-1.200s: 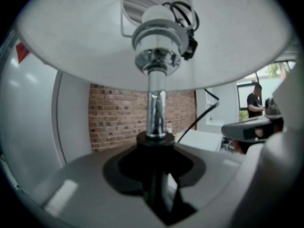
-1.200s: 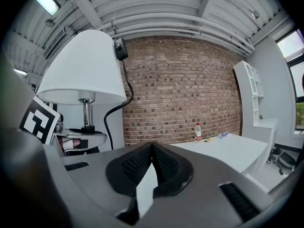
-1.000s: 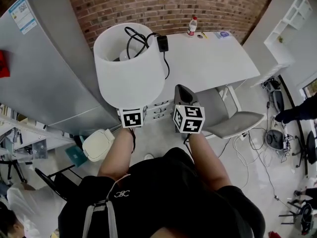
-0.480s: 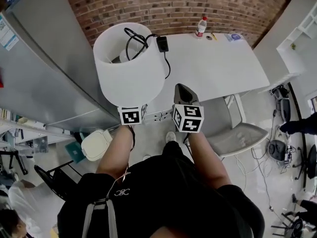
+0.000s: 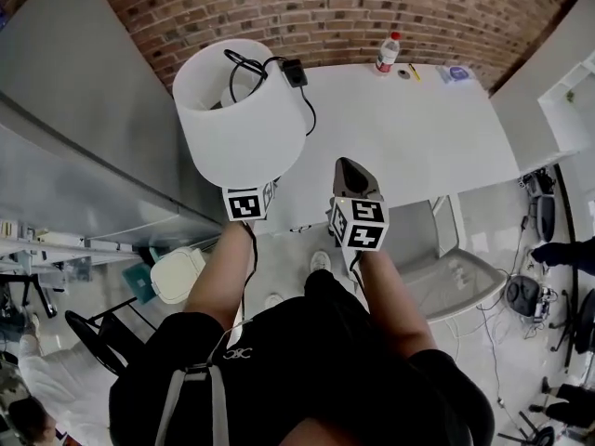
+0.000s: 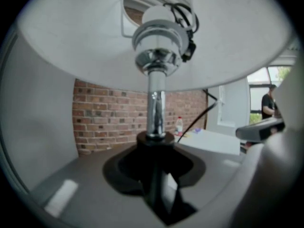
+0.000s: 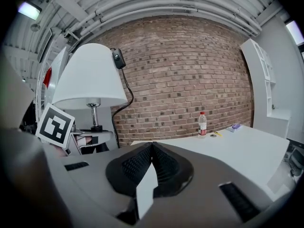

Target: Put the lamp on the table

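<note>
We judge the white-shaded table lamp (image 5: 242, 119) to be top-heavy and awkward rather than heavy. Its broad shade is light and would dent if squeezed. The polished chrome stem (image 6: 156, 113) is stiff but slick. The black cord (image 5: 256, 68) and its plug are only tucked loosely into the top of the shade and could spill out if the lamp tips.

The sensible hold is low down, at the black collar (image 6: 155, 137) where the stem ends, and never on the shade. The left gripper (image 6: 156, 167) has it there, with its jaws part-way apart and closed around the dark lower part of the lamp. The foot is too shadowed for us to say just where the pads press.

The lamp is held upright in the air, about over the left end of the flat white table (image 5: 418, 128) and near the red brick wall (image 5: 353, 12); it is not yet set down. The right gripper (image 7: 151, 158) hovers beside it, its ribbed jaws pressed together on nothing. A clear plastic bottle (image 5: 387, 54) stands at the table's far edge.
</note>
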Action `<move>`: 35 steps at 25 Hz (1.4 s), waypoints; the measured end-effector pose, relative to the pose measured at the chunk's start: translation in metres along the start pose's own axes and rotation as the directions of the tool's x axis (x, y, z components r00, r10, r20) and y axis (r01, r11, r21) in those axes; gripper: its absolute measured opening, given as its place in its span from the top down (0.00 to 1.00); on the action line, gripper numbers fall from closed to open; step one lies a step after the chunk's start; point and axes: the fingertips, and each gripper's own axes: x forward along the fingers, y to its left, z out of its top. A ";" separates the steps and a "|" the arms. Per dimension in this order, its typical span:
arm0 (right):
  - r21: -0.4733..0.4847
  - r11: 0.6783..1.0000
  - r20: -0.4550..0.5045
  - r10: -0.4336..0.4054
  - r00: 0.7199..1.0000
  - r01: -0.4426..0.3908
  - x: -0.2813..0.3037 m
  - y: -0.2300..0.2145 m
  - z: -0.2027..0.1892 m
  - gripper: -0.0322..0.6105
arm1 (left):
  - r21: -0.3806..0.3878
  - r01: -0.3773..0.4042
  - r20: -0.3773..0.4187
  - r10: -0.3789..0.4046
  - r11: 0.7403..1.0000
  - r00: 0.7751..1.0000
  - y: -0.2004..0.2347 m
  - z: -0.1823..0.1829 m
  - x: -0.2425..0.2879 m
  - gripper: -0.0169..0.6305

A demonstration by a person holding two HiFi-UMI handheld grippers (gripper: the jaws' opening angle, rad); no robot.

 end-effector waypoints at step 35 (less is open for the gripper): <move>-0.063 0.994 -0.198 0.080 0.977 -0.095 0.146 -0.089 -0.075 0.95 | 0.017 -0.117 0.026 0.117 0.993 0.993 0.059 -0.080 0.210 0.79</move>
